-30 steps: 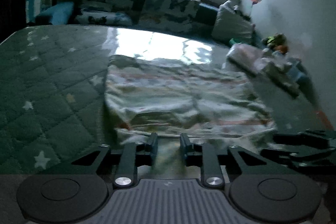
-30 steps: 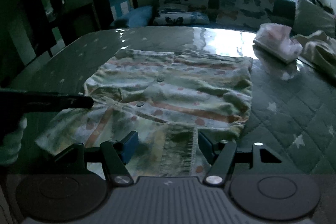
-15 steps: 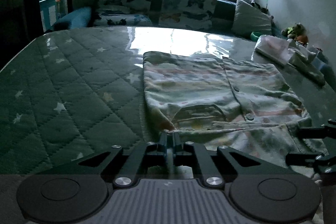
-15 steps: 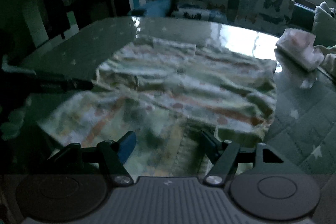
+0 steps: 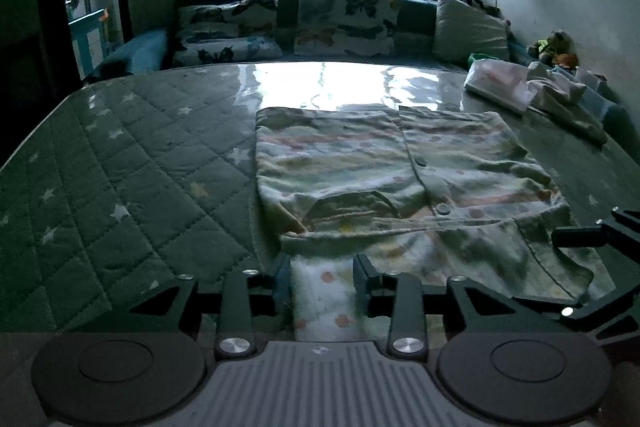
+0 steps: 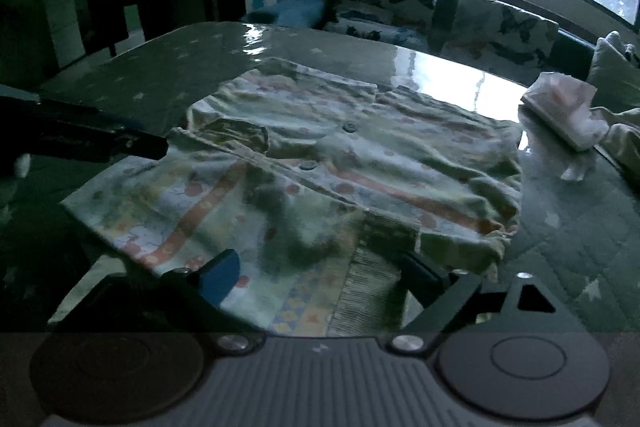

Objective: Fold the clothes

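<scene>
Near the front edge of the surface (image 5: 120,163): a buttoned shirt (image 5: 360,163), spread out, its near part doubled back toward the front edge. Left tongs (image 5: 322,277) open, cloth lying between the fingers, not pinched. Right tongs (image 6: 320,269) open too, low over the cuff end. Could slip loose if pinched on too little cloth. Could bunch up or slide on the shiny top if tugged fast. Another pile of clothes (image 5: 532,91) at the far right corner.
</scene>
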`<state>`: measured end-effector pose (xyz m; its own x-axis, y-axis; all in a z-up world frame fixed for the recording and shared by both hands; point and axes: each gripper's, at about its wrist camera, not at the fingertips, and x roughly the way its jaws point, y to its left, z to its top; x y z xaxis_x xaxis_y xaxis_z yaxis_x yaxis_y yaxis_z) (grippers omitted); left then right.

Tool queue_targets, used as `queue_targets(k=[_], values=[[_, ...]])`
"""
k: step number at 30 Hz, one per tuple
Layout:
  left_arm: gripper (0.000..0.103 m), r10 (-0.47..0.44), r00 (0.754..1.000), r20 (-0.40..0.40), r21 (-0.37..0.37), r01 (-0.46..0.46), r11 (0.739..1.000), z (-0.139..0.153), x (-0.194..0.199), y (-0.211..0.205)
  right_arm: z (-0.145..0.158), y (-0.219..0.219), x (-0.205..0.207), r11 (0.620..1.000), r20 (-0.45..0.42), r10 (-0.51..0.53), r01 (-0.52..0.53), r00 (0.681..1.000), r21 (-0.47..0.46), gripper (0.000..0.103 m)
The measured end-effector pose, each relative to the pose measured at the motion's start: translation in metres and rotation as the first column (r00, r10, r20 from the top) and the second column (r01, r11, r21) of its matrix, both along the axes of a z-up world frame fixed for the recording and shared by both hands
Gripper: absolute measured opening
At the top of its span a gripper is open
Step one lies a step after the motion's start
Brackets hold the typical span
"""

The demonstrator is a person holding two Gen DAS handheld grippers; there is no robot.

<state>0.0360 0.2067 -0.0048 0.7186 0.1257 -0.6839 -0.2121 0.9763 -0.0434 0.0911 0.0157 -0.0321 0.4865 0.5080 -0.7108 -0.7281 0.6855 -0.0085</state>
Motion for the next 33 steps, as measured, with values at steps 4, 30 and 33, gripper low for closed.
queue_targets(k=[4, 30, 33], values=[[0.052, -0.011, 1.000, 0.007, -0.001, 0.011, 1.000, 0.002, -0.005, -0.004, -0.005, -0.004, -0.002, 1.000, 0.009, -0.018, 0.018, 1.000, 0.014, 0.103], [0.103, -0.097, 0.993, 0.070, -0.029, 0.099, 0.995, 0.009, -0.024, 0.005, -0.018, -0.015, -0.005, 0.993, 0.044, -0.055, 0.050, 0.998, 0.107, 0.103], [0.103, -0.098, 0.993, 0.063, -0.033, 0.100, 0.994, 0.009, -0.023, 0.005, -0.018, -0.015, -0.005, 0.993, 0.044, -0.055, 0.050, 0.998, 0.108, 0.103]])
